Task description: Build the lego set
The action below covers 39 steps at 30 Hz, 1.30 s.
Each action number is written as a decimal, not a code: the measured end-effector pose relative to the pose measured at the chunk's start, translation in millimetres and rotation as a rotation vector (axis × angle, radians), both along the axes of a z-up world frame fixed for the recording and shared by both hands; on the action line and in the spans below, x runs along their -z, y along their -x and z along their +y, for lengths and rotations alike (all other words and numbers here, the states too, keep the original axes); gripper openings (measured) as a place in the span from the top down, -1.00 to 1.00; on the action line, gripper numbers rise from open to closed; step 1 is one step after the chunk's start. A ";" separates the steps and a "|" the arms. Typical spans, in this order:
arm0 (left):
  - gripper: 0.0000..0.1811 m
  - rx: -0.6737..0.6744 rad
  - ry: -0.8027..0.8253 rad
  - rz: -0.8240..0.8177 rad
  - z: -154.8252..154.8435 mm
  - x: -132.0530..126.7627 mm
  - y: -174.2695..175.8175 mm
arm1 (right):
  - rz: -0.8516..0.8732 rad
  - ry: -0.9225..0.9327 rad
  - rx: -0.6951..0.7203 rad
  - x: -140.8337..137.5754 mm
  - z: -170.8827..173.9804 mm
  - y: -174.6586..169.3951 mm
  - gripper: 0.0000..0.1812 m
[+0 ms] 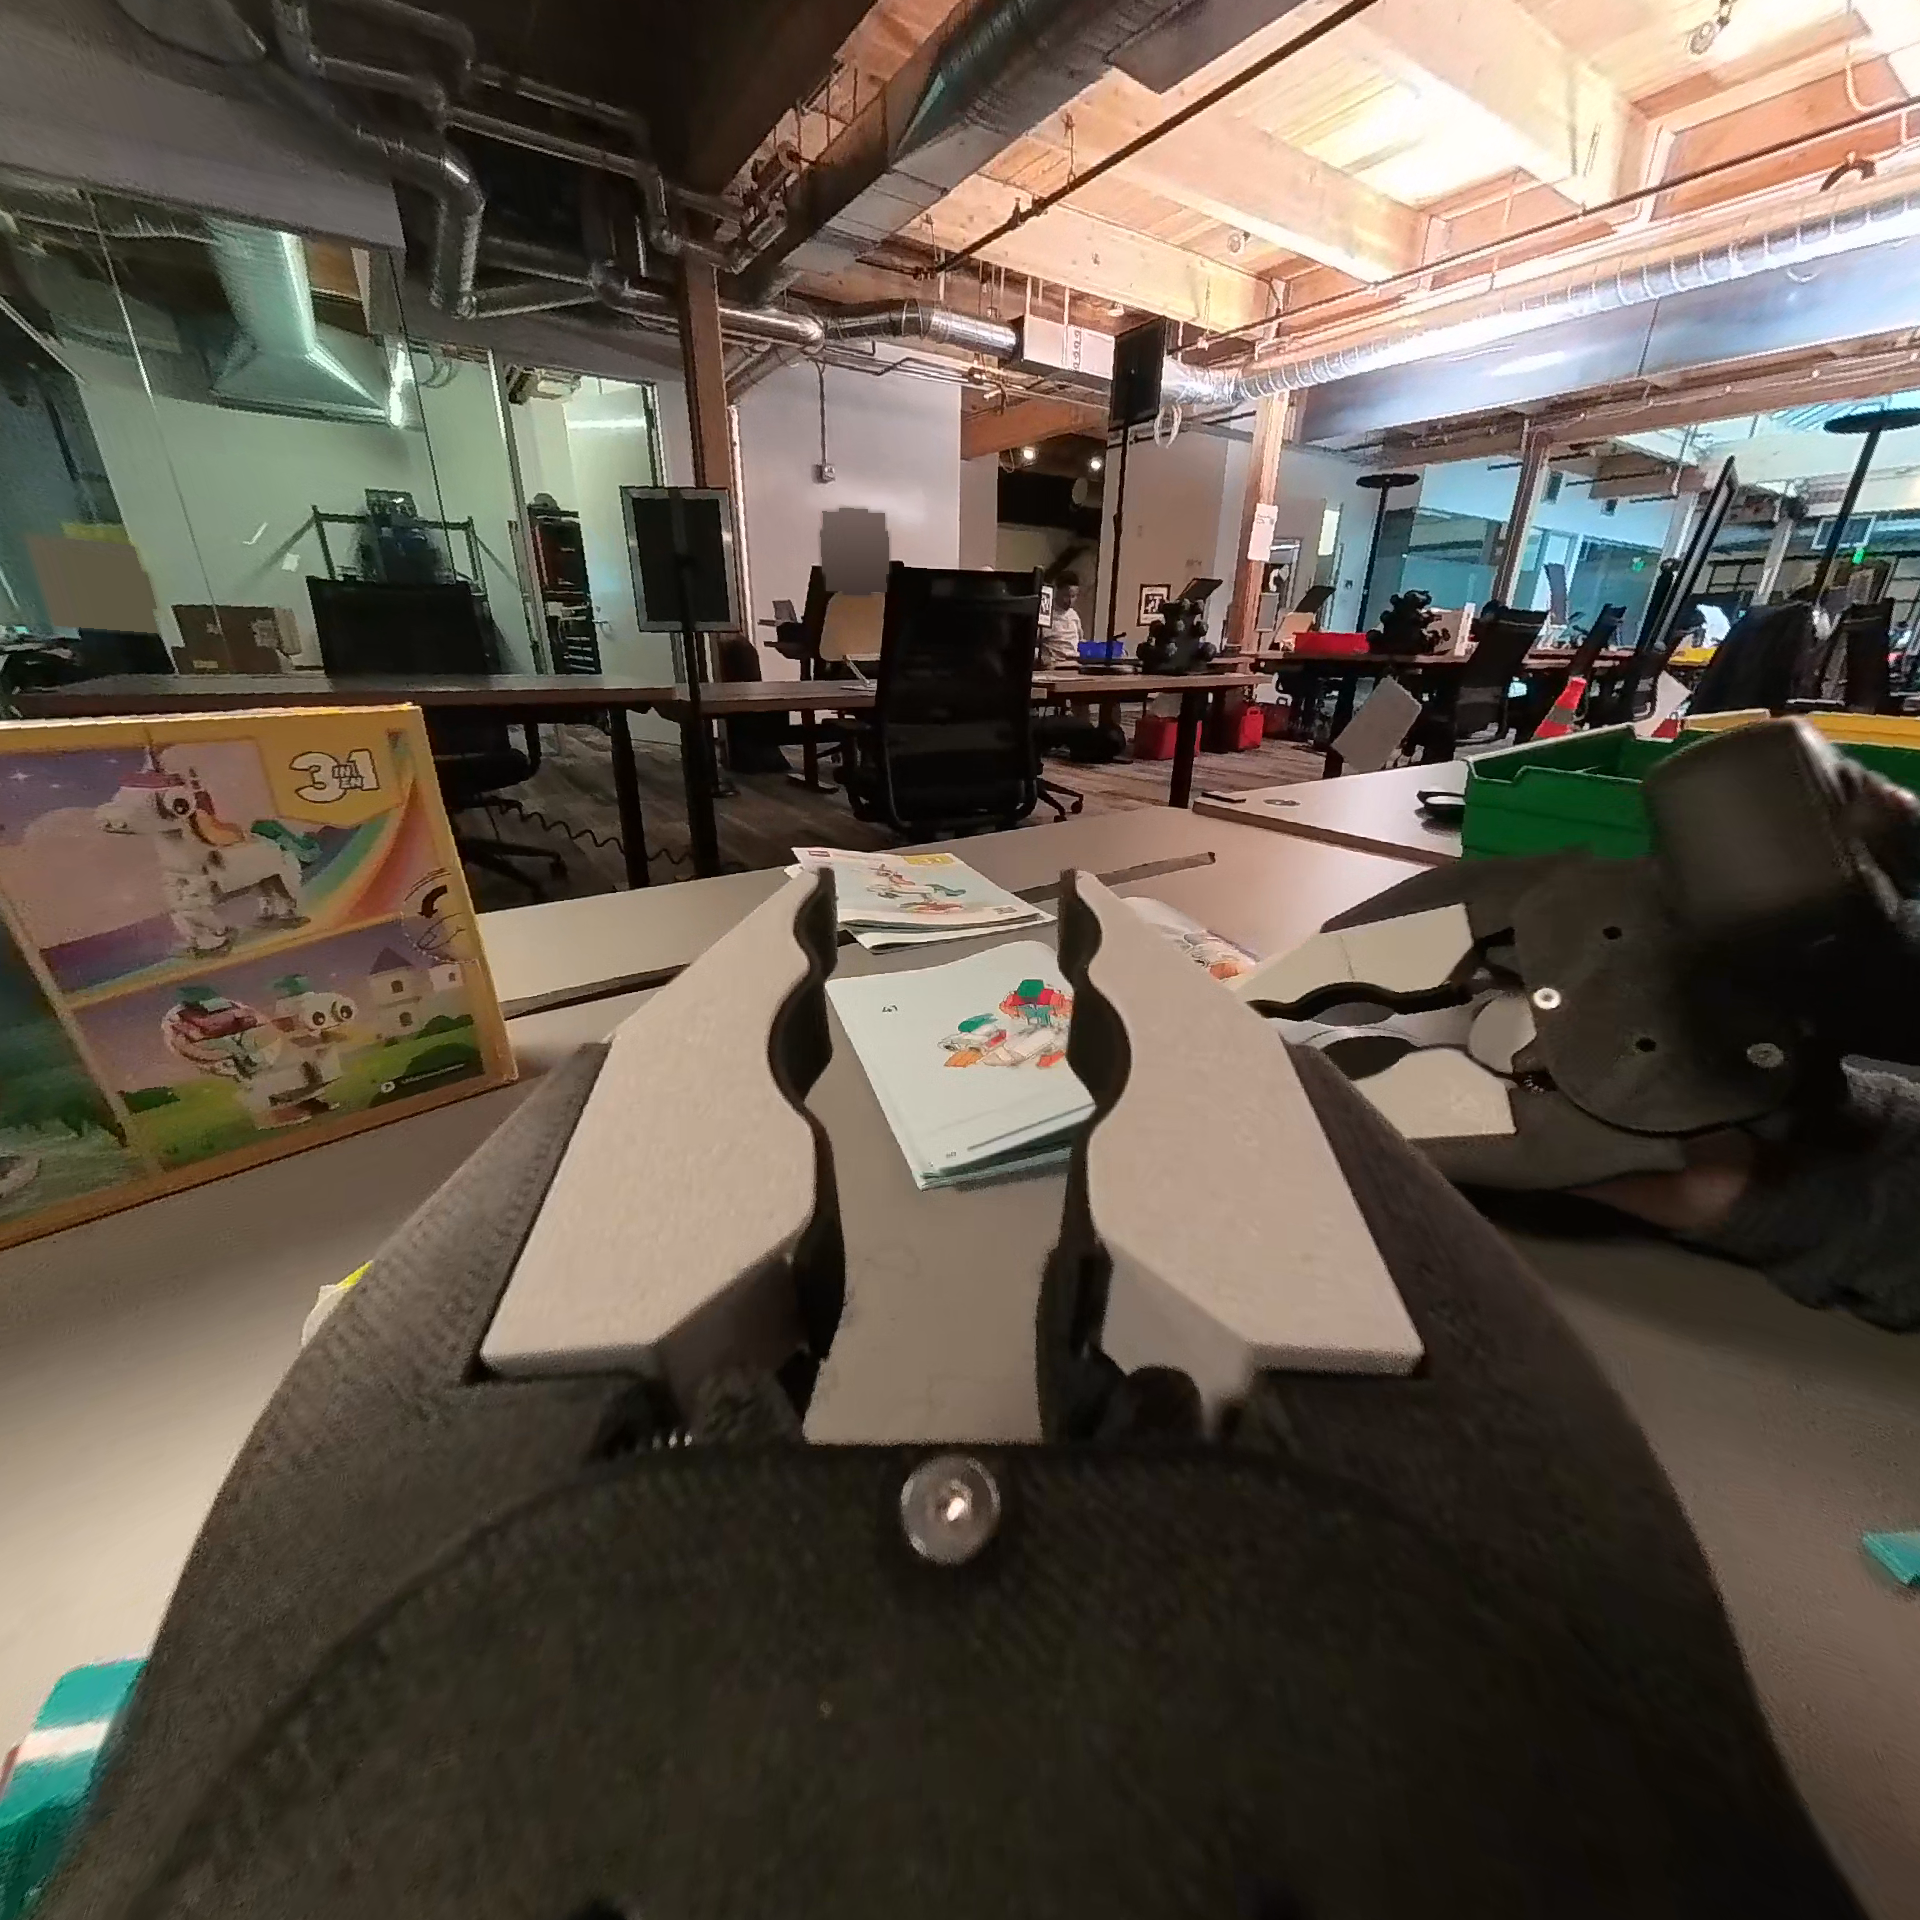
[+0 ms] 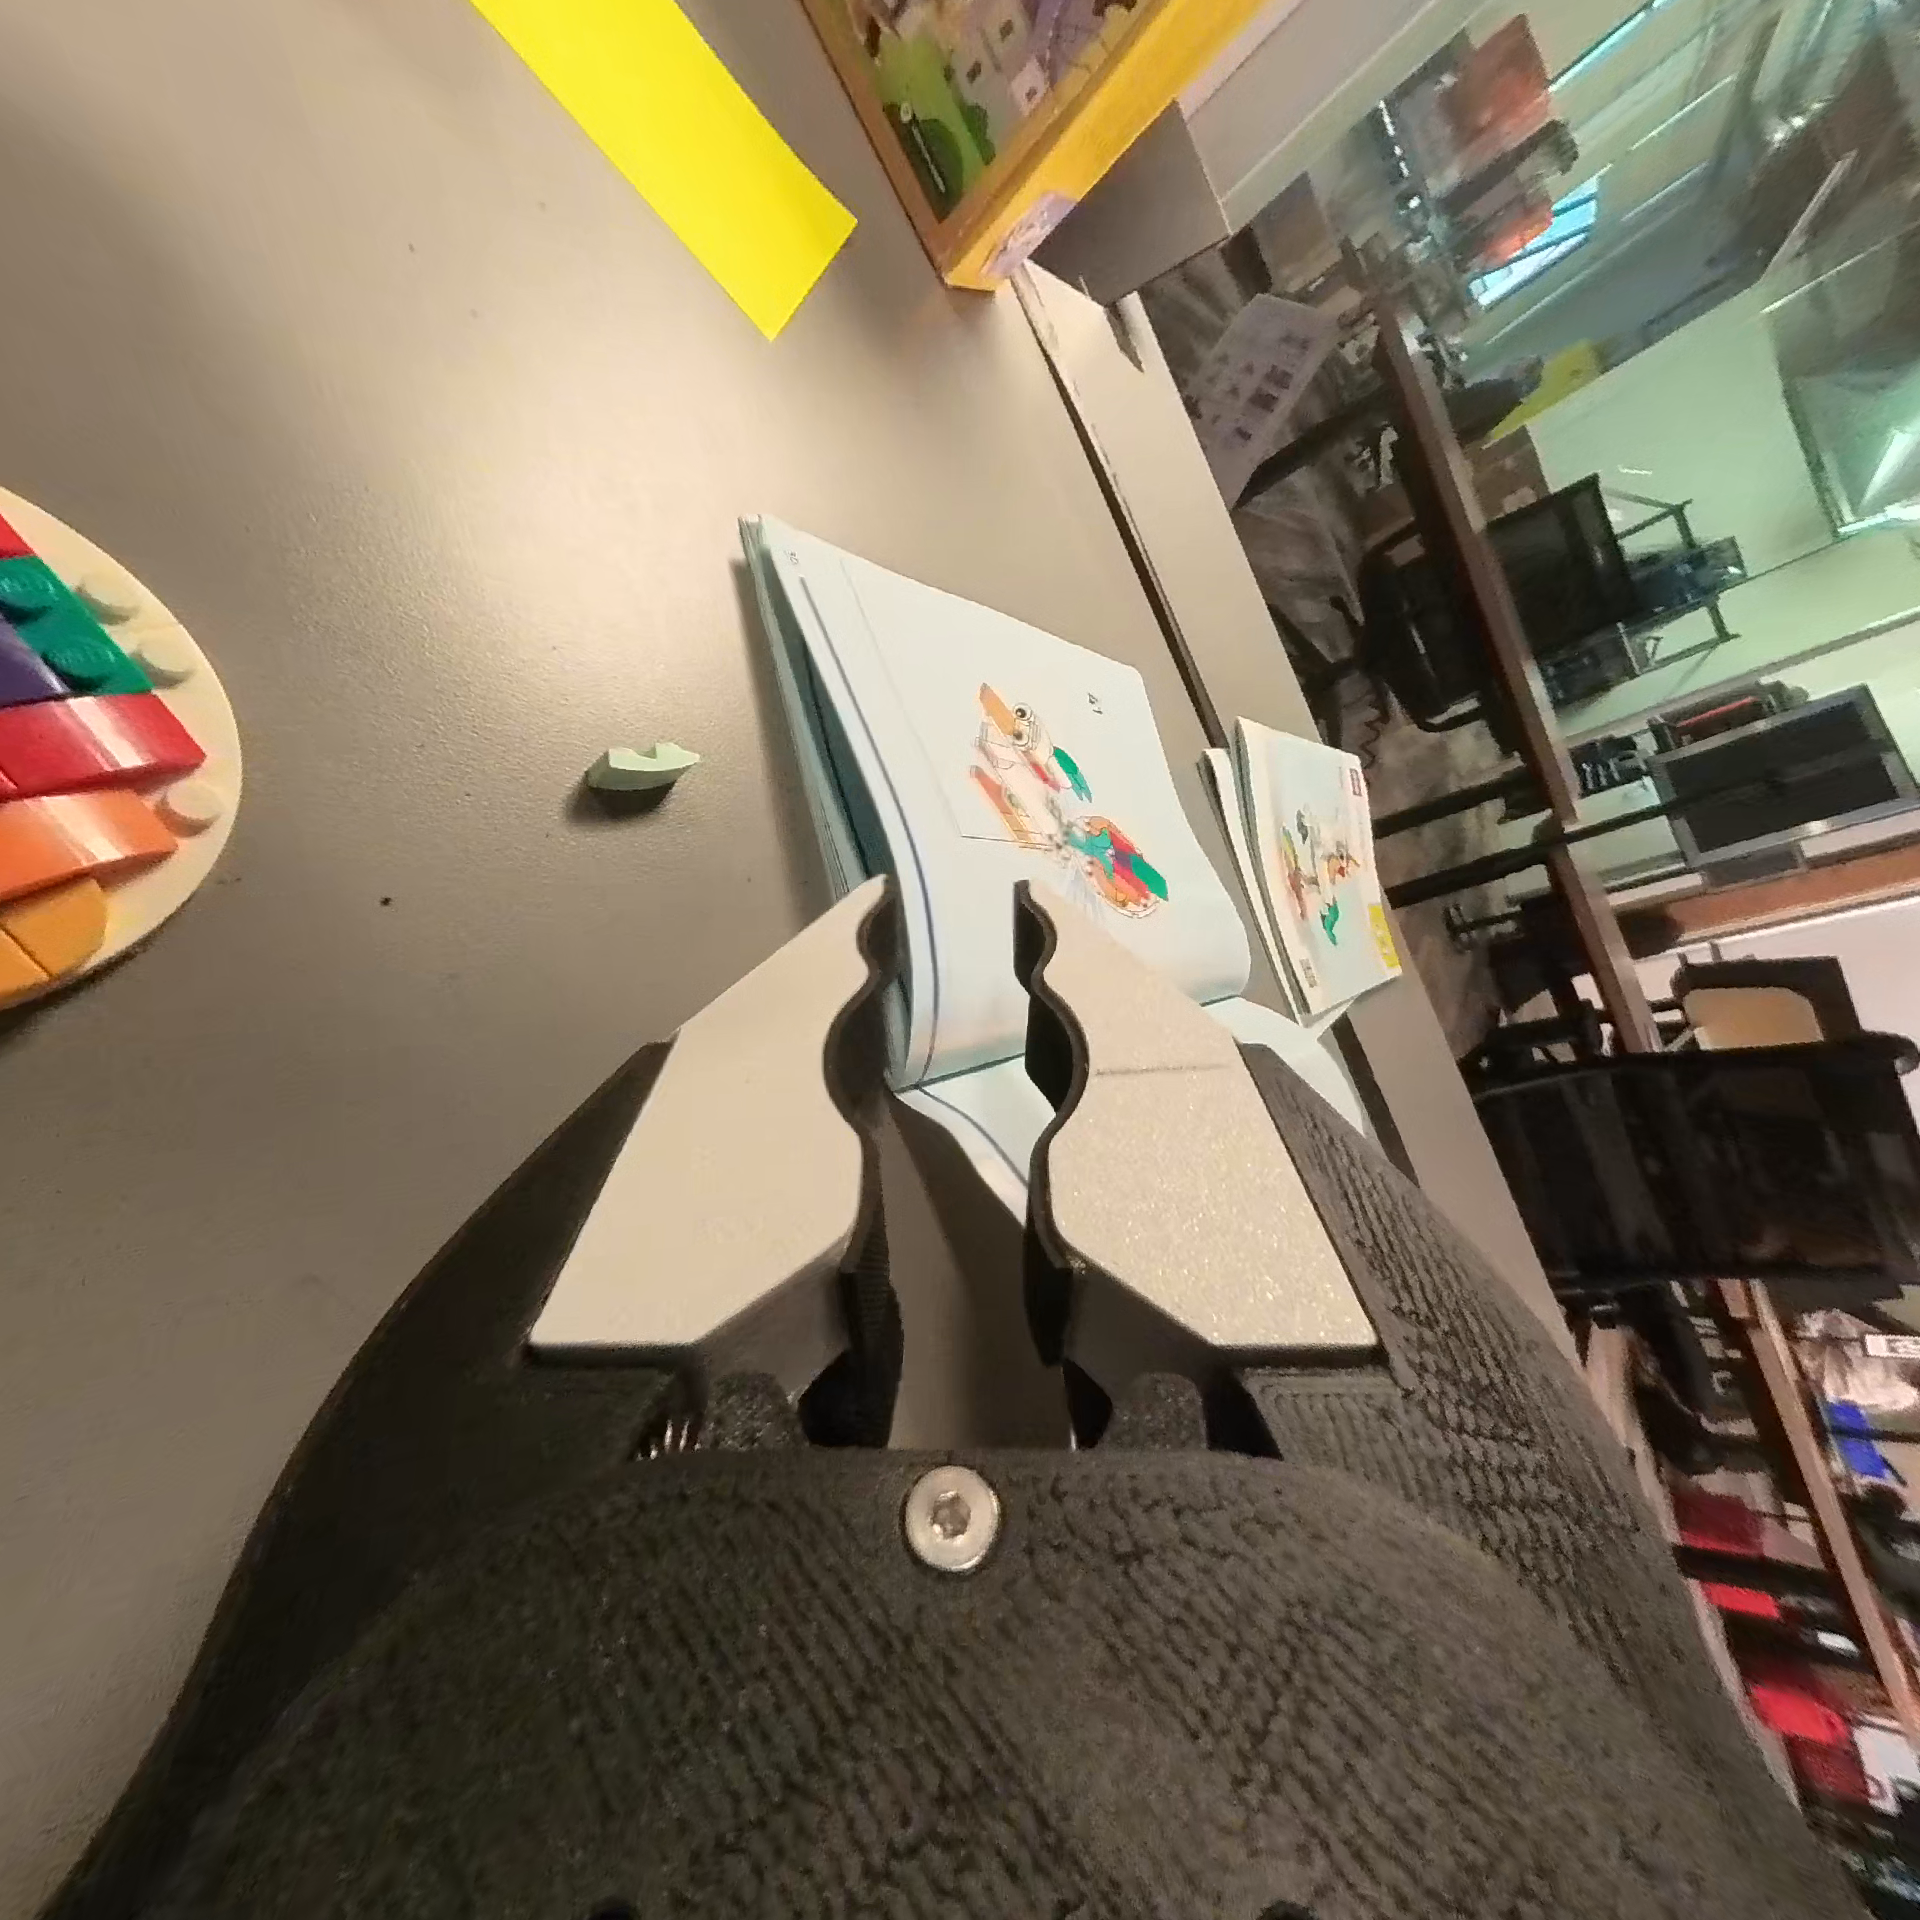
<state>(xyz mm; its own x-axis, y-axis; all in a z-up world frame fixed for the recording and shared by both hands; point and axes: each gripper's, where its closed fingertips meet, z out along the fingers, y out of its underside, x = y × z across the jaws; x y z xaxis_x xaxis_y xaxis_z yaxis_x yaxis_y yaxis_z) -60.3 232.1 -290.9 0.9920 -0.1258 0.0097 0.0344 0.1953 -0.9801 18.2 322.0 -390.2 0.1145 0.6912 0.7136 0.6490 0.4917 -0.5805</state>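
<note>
An open pale-blue instruction booklet (image 1: 966, 1060) lies on the grey table (image 1: 208, 1403) straight ahead of my left gripper (image 1: 951, 894), which is open, empty and held above the table. My right gripper (image 2: 954, 888) is partly open. A lifted, curling page of the booklet (image 2: 1039, 748) passes between its jaws, which stand apart. The right gripper also shows at the right of the left wrist view (image 1: 1299, 966). A small mint-green piece (image 2: 639, 774) lies loose to the left of the booklet. A round cream plate (image 2: 197, 831) carries rainbow-coloured bricks (image 2: 83, 748).
The set's box (image 1: 208, 935) stands at the left and also shows in the right wrist view (image 2: 1018, 135). A second booklet (image 1: 914, 899) lies farther back. A green bin (image 1: 1558, 790) is at the right. A yellow strip (image 2: 675, 145) and teal pieces (image 1: 62, 1766) lie on the table. Left tips to right tips: about 15 cm. The small mint-green piece (image 2: 639, 774) lies some 5 cm from my right tips, 12 cm from my left tips.
</note>
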 end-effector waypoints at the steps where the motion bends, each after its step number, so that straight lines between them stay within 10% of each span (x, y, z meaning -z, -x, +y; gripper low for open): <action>1: 0.54 0.002 -0.001 0.002 -0.1 -0.1 -0.5 | 0.005 -0.002 0.004 -1.1 0.5 -0.5 0.80; 23: 0.58 0.068 0.017 0.050 -0.1 1.2 -17.5 | 0.333 0.302 0.283 -26.2 37.0 -45.3 1.00; 32: 0.58 0.084 0.020 0.151 0.8 2.9 -33.7 | 0.672 0.887 0.352 -28.2 52.8 -62.5 1.00; 39: 0.59 0.092 0.036 0.149 2.3 6.2 -34.0 | 0.687 0.894 0.346 -29.4 53.2 -63.3 1.00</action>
